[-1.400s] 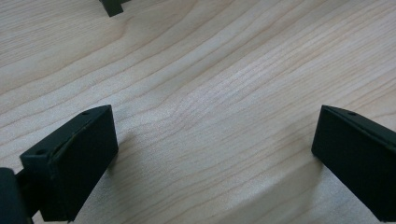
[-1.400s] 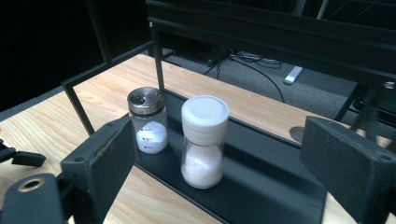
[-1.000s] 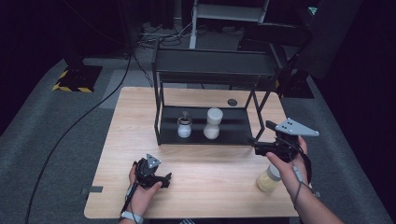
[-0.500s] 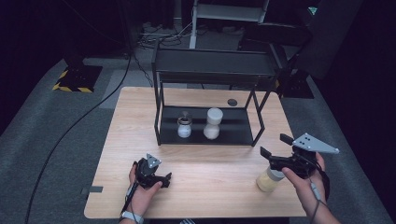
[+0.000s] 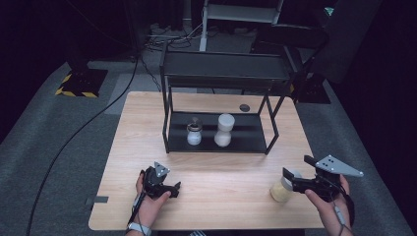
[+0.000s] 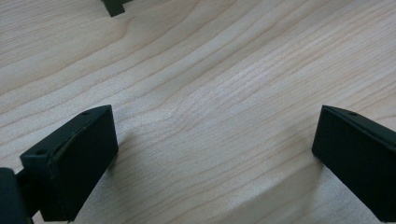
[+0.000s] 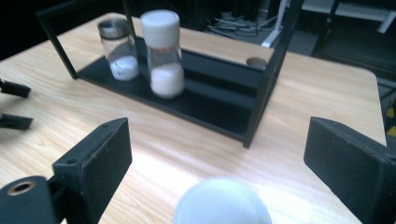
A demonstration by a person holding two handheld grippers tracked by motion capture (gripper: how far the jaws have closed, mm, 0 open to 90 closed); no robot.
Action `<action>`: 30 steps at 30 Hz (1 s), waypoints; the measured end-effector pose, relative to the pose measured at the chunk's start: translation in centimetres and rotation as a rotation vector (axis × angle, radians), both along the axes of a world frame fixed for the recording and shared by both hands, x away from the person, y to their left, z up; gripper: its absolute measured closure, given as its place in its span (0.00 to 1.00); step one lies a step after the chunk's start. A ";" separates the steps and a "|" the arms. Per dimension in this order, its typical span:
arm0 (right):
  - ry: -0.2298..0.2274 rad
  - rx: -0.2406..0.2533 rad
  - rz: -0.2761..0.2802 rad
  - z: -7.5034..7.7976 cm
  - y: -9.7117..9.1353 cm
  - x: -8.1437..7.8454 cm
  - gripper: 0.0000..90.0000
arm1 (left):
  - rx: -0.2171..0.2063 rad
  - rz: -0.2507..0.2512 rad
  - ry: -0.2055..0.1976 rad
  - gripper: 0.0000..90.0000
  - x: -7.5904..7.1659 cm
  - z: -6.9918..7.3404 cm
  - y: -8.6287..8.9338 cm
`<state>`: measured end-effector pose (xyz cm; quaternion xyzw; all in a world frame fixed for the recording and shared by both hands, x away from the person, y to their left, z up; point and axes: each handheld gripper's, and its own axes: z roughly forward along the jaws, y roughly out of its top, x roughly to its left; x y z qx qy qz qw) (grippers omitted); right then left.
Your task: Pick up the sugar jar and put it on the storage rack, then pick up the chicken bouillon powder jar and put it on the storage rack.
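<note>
Right tool (image 5: 291, 178), its jaws just opened wider, straddles a white-capped jar (image 5: 282, 191) near the counter's (image 5: 221, 182) right front without gripping; next, lower and close. Left tool (image 5: 173, 188) rests open.

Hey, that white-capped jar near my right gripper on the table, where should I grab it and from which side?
Probably grip the jar around its body just under the white cap, coming level from its right, where the right gripper already is. It stands upright, with open table around it.
</note>
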<state>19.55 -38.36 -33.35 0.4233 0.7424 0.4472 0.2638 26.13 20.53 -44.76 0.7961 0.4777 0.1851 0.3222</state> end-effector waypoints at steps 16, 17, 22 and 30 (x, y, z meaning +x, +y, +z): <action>0.078 0.007 -0.023 -3.2 -0.5 -0.2 0.09 | 0.000 0.000 0.000 0.00 0.0 0.0 0.0; 0.083 0.008 -0.023 -3.4 -0.5 -0.2 0.09 | 0.000 0.000 0.000 0.00 0.0 0.0 0.0; 0.105 -0.001 -0.021 -4.1 -0.3 0.0 0.10 | 0.000 0.000 0.000 0.00 0.0 0.0 0.0; 0.125 -0.032 -0.012 -5.0 -0.3 0.3 0.24 | 0.000 0.001 -0.001 0.00 0.0 0.0 0.0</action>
